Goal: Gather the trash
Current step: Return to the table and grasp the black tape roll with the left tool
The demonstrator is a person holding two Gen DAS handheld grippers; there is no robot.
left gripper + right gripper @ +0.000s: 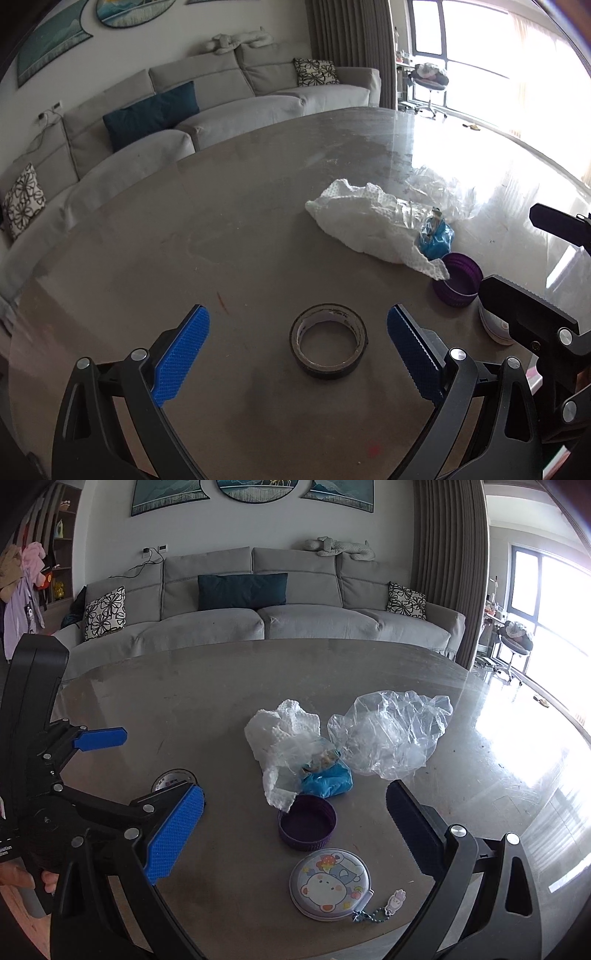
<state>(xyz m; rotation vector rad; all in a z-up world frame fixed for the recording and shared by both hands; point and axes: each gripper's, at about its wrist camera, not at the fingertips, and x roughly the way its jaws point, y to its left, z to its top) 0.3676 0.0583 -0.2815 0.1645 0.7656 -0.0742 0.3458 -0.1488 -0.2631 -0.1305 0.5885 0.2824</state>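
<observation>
Left wrist view: left gripper [297, 354] spread wide, empty, around matte tape roll [328, 345] on scuffed grey table [184, 240]. Ahead-right, crumpled white paper towel [365, 225], blue wrapper [436, 236], ribbed purple cap [460, 282]. Right wrist view: right gripper [295, 834] gaping, empty; purple cap between tips, crinkled clear plastic bag [391, 734] beyond, round cartoon pouch [330, 884] nearest.

Grey table [207, 686] with tissue [284, 734], plastic bag [391, 734], tape roll [328, 340], purple lid [307, 827].
</observation>
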